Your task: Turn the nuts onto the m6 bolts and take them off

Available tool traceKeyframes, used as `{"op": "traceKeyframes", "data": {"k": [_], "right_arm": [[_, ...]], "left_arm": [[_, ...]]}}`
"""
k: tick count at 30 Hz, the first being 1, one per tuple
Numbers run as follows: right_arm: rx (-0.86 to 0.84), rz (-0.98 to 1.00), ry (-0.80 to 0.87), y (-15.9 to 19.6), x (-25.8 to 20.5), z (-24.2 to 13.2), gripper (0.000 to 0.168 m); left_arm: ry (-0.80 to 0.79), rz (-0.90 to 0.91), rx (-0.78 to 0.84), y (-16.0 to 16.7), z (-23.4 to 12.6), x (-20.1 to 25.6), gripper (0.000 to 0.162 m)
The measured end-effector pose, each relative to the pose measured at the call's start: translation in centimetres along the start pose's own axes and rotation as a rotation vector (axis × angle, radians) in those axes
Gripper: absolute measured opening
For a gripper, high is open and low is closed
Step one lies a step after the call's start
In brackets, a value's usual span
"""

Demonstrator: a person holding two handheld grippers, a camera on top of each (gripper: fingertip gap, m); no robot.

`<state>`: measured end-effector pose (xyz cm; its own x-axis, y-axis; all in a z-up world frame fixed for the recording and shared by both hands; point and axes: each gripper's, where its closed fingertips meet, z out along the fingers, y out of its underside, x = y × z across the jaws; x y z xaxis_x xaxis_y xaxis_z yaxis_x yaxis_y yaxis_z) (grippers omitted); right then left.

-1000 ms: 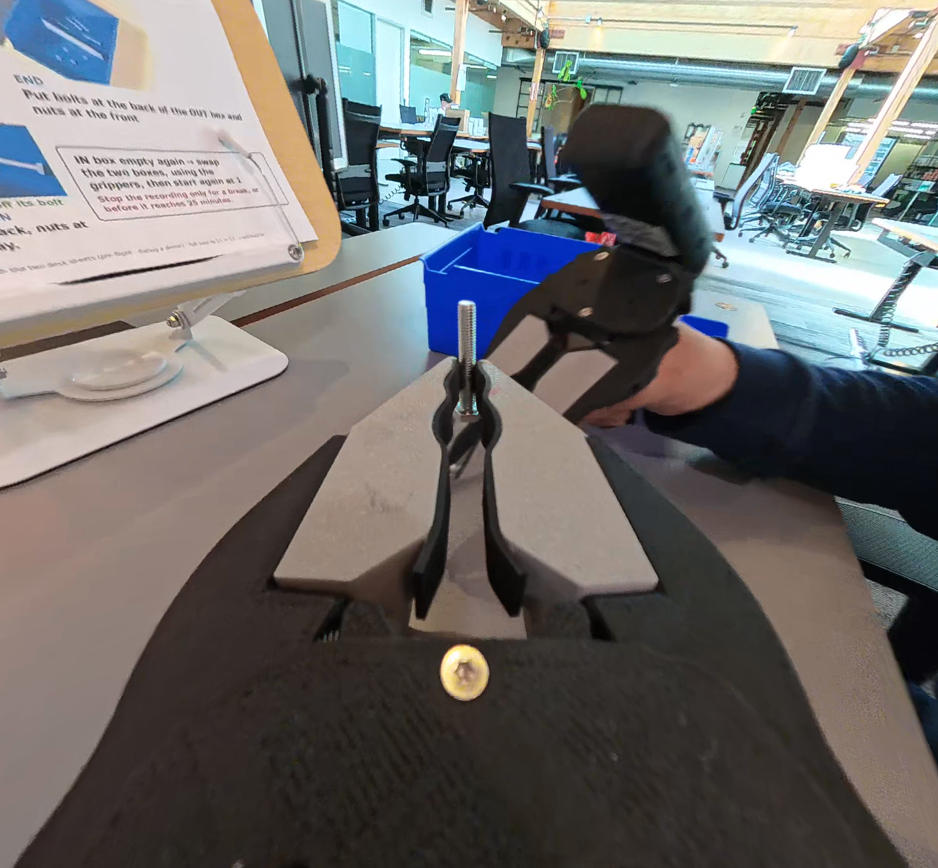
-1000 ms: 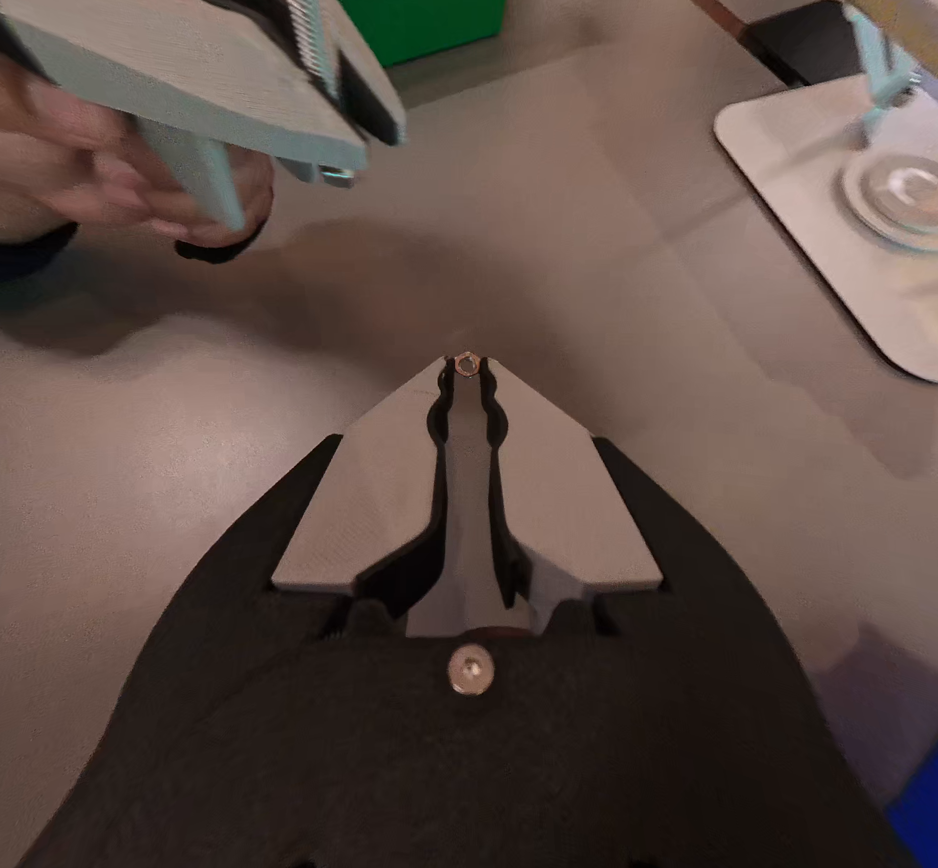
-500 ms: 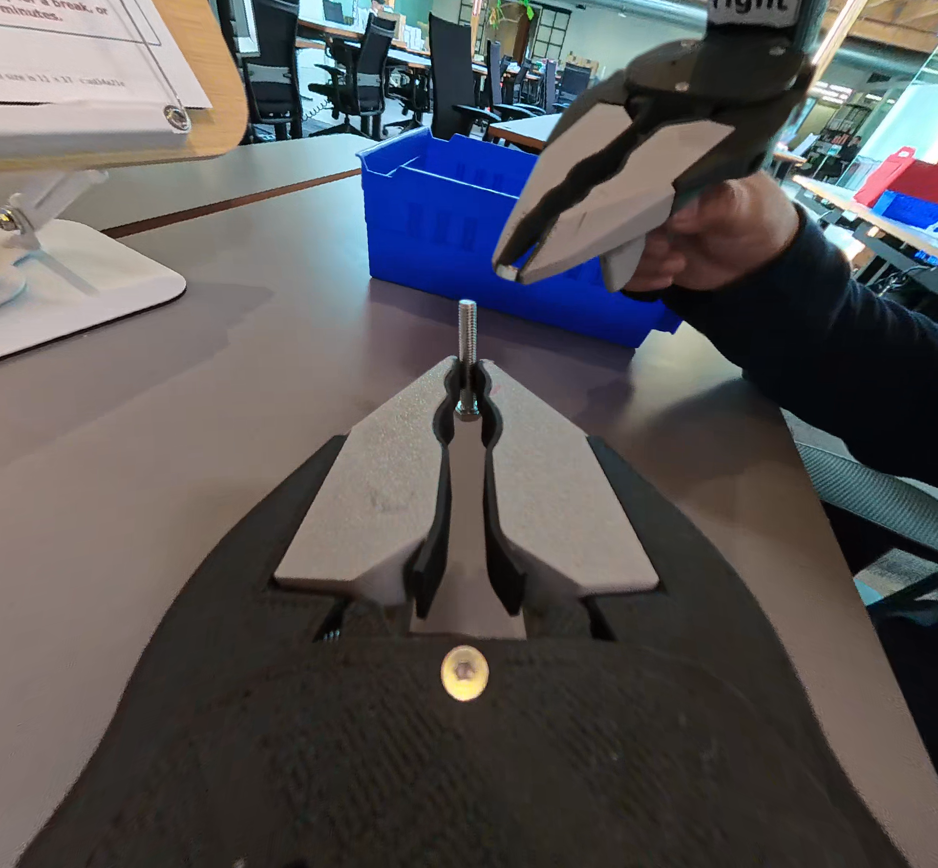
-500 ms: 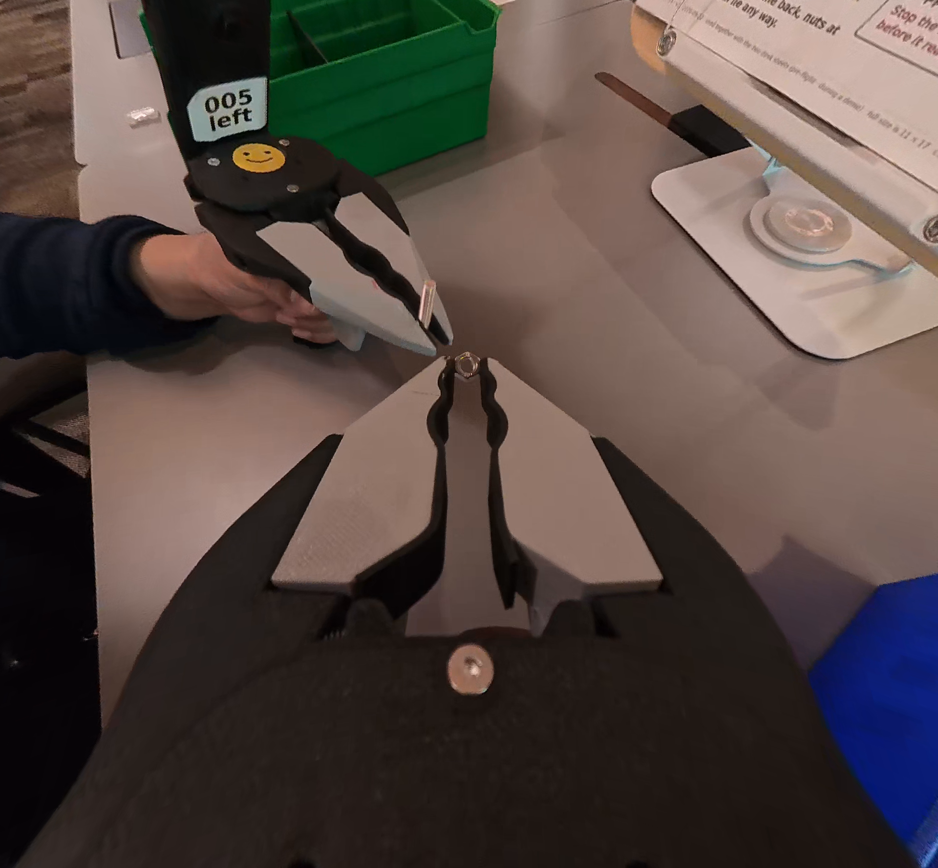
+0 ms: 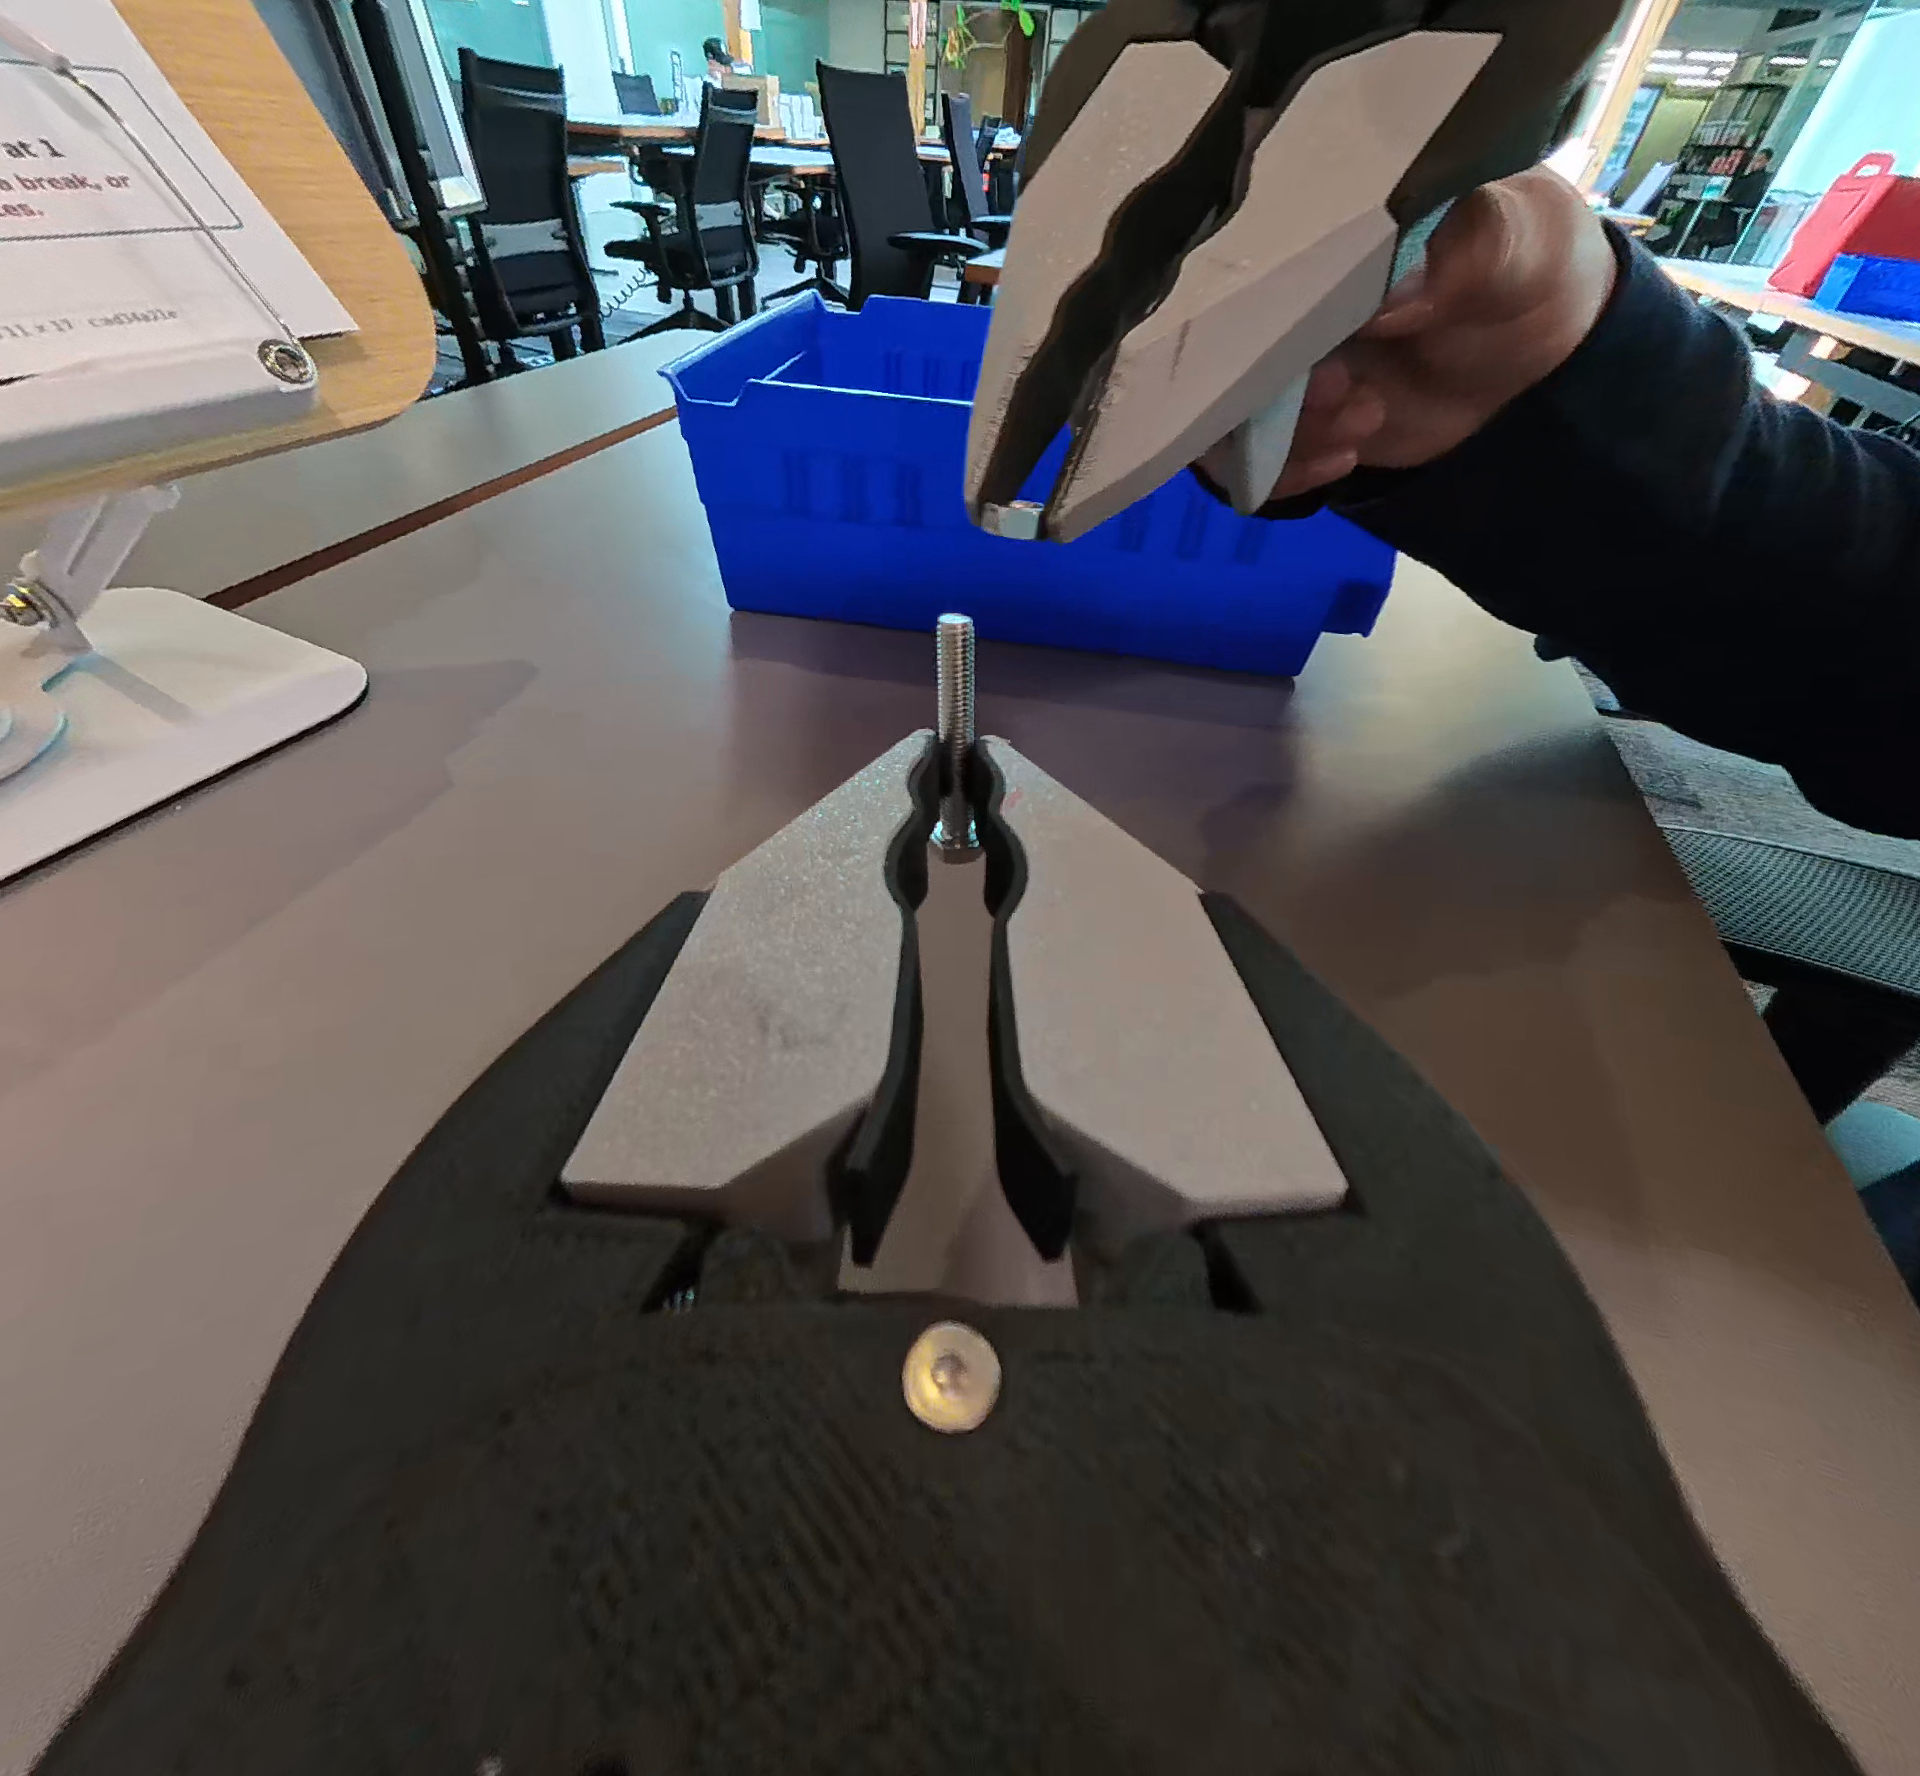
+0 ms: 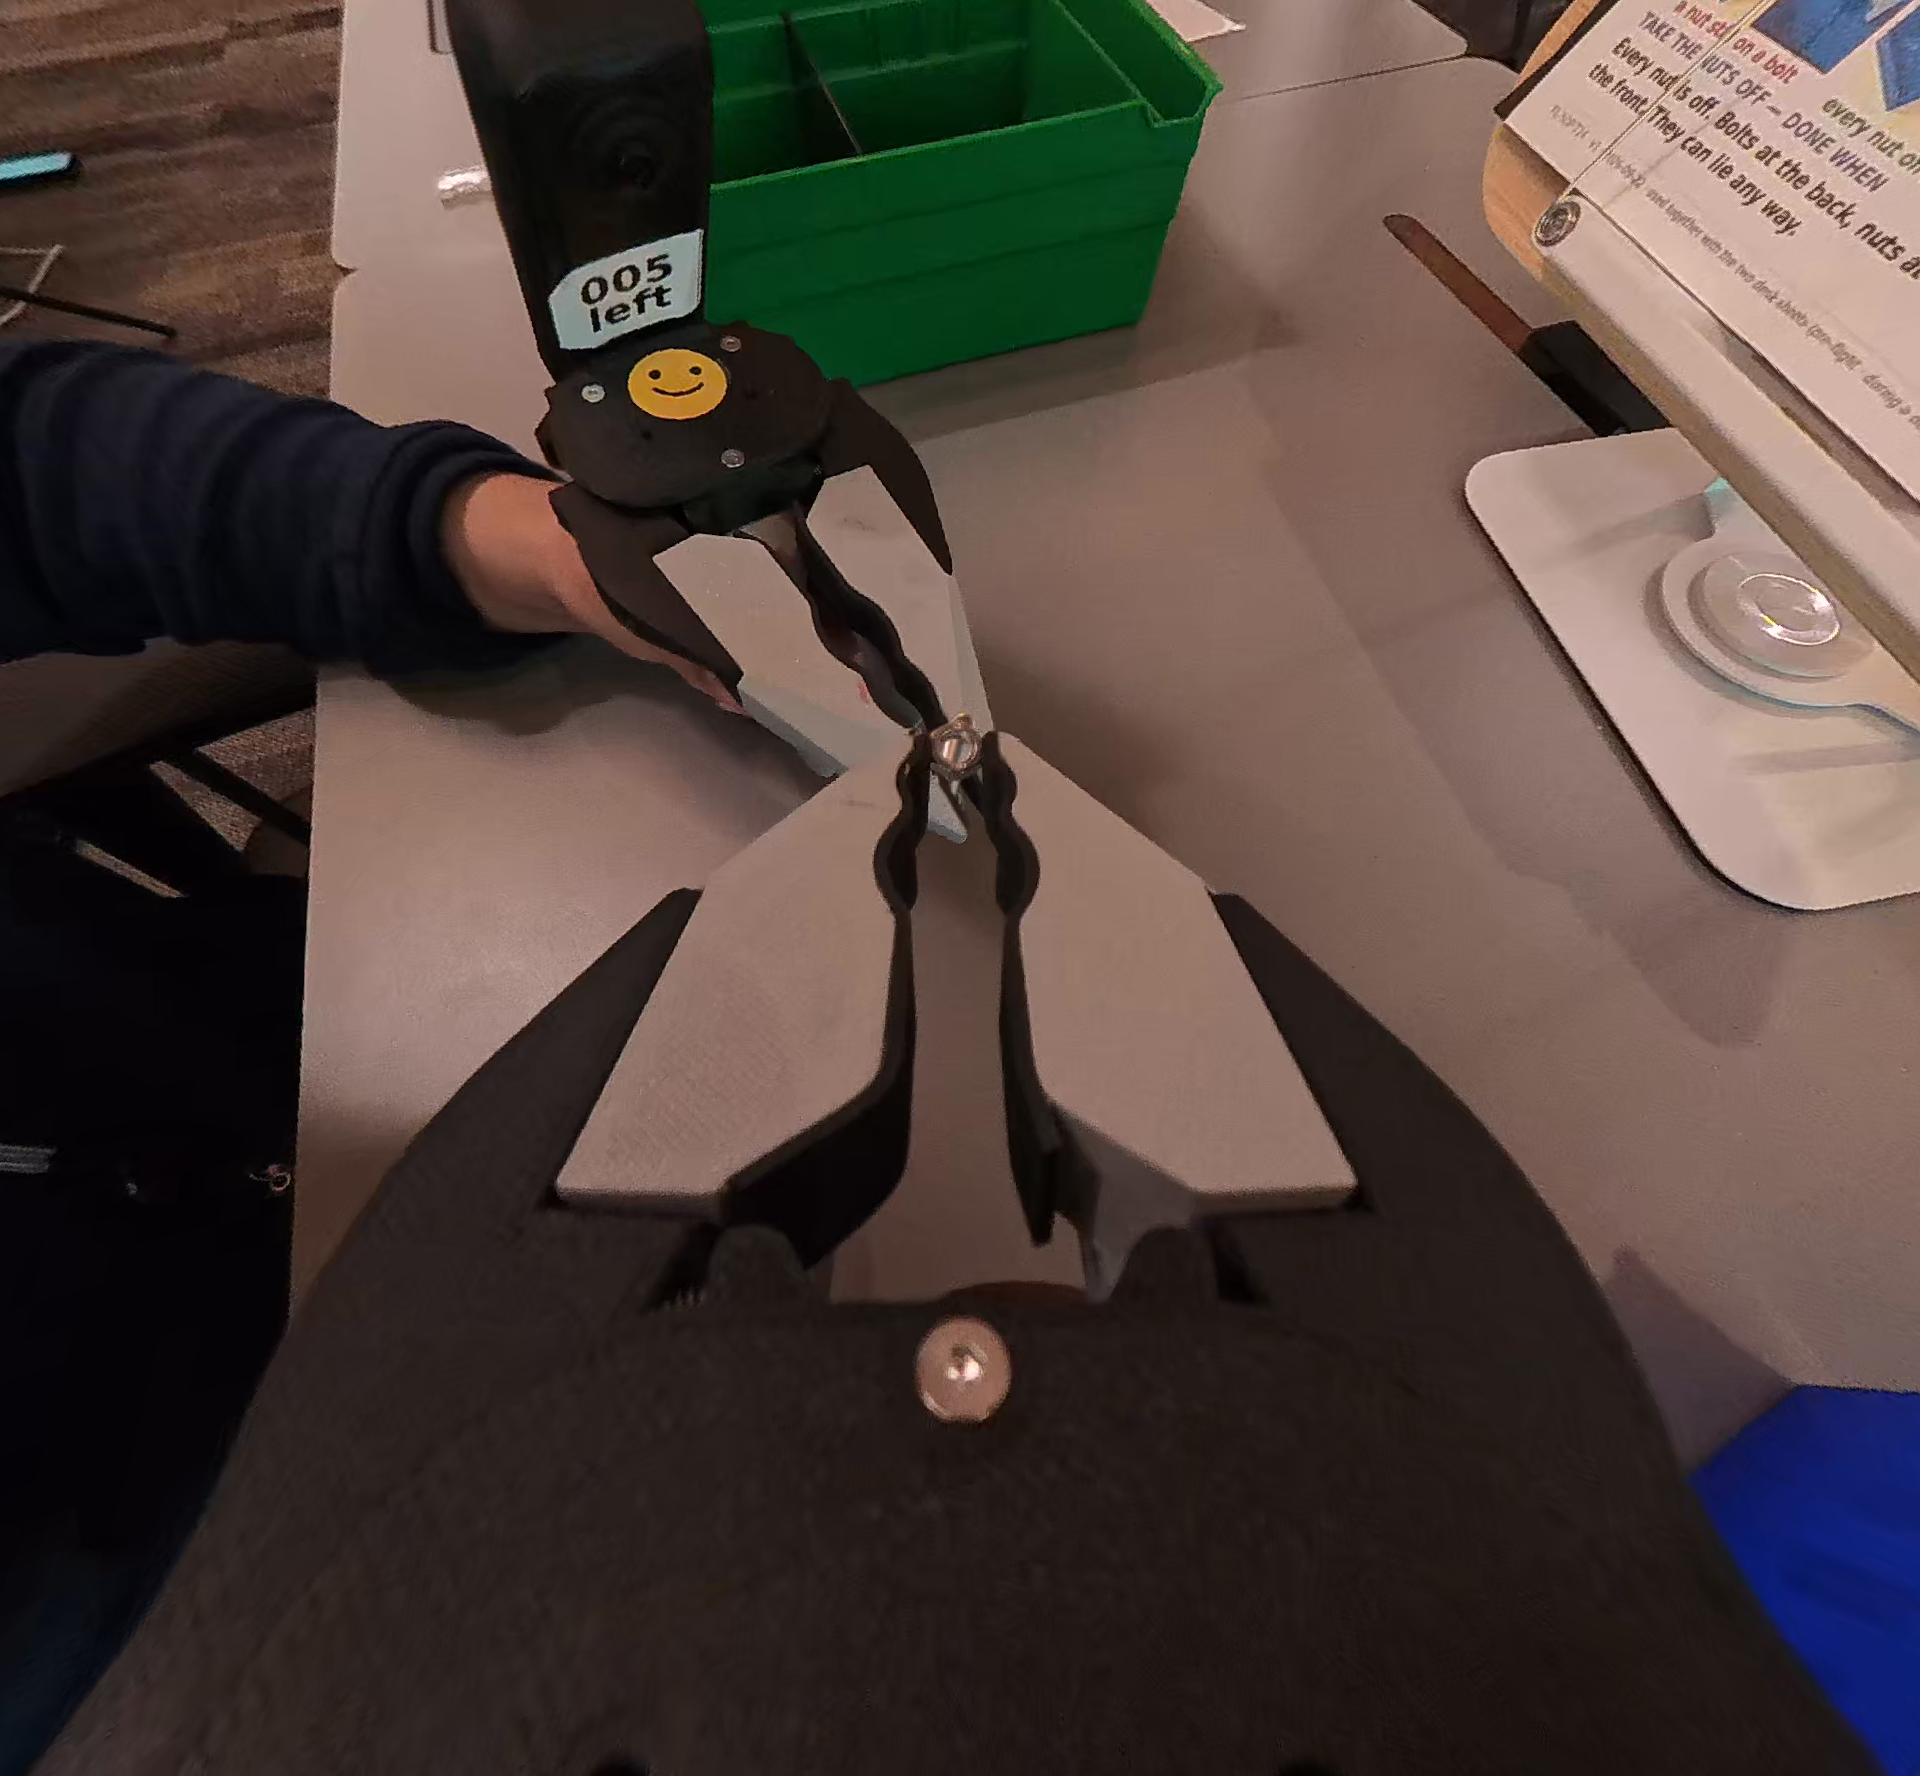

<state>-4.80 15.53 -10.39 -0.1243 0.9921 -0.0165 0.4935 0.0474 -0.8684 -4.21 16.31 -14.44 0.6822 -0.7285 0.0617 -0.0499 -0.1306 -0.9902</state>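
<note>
left tongs [image 5: 954, 770]: clamped on bolt [image 5: 954, 677], shank upright | right tongs [image 5: 1023, 516]: pinching nut [image 5: 1013, 518], above and slightly right of bolt tip, apart | next: likely lower nut along bolt axis

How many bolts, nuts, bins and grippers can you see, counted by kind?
Bolt: 1
Nut: 1
Bins: 2, blue bin and green bin
Grippers: 2, left gripper and right gripper
Total: 6
</note>
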Motion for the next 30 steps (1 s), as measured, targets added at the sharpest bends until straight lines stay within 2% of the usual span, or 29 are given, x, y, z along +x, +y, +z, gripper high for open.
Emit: {"op": "traceKeyframes", "data": {"k": [30], "right_arm": [[-0.133,-0.002,-0.018,0.6,0.2,1.8,0.007]], "left_arm": [[-0.031,0.032,-0.016,0.2,0.3,-0.1,0.003]]}}
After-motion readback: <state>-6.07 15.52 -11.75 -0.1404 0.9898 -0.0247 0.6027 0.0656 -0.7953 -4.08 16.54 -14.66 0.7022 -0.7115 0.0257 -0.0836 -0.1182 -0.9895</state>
